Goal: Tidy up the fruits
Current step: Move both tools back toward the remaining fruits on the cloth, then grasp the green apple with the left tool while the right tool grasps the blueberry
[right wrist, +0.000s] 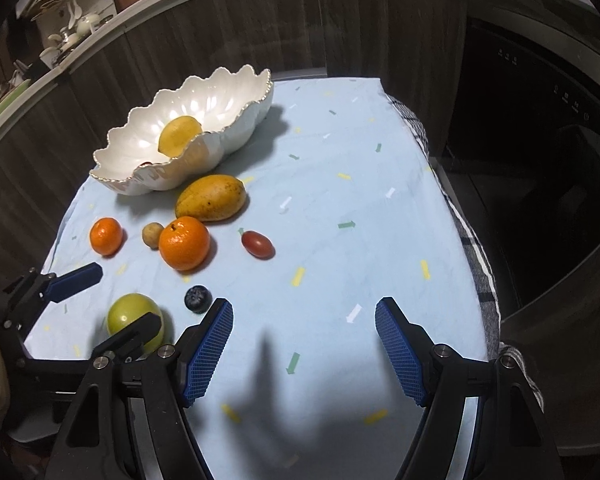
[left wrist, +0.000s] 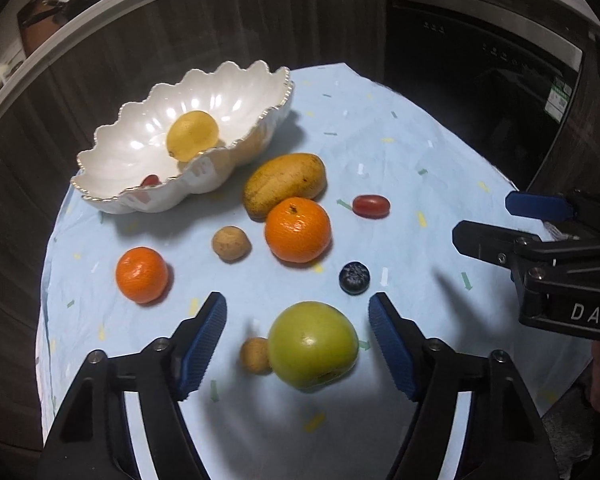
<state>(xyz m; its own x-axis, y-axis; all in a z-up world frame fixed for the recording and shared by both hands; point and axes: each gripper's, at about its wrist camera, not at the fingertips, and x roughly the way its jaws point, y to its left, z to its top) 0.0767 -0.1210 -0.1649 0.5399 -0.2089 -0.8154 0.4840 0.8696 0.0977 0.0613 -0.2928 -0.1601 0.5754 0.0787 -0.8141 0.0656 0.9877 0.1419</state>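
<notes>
1. The left tool [left wrist: 298, 338] is held wide open, with the green apple [left wrist: 313, 344] seen between its blue pads [left wrist: 204, 344], not gripped; whether a pad touches it cannot be told.
2. The right tool [right wrist: 304, 344] is held wide open over bare cloth [right wrist: 340, 248], nothing in it, to the right of the apple.
3. A small brown fruit [left wrist: 255, 355] is seen touching the apple's left side.
4. A blueberry [left wrist: 354, 277] is seen just beyond the apple, slightly right.
5. Beyond the apple, the big orange [left wrist: 298, 229] is found; a second brown fruit [left wrist: 230, 243] lies just left of it, and the small orange [left wrist: 141, 274] lies further left.
6. A red grape tomato [left wrist: 371, 206] is seen beyond the apple, to the right.
7. The mango [left wrist: 285, 183] is seen beyond the big orange, touching or nearly touching it.
8. Farthest from the apple, on the cloth-covered counter, the white scalloped bowl [left wrist: 236, 88] is seen, with a lemon [left wrist: 192, 135] and a small red fruit [left wrist: 150, 180] inside.
</notes>
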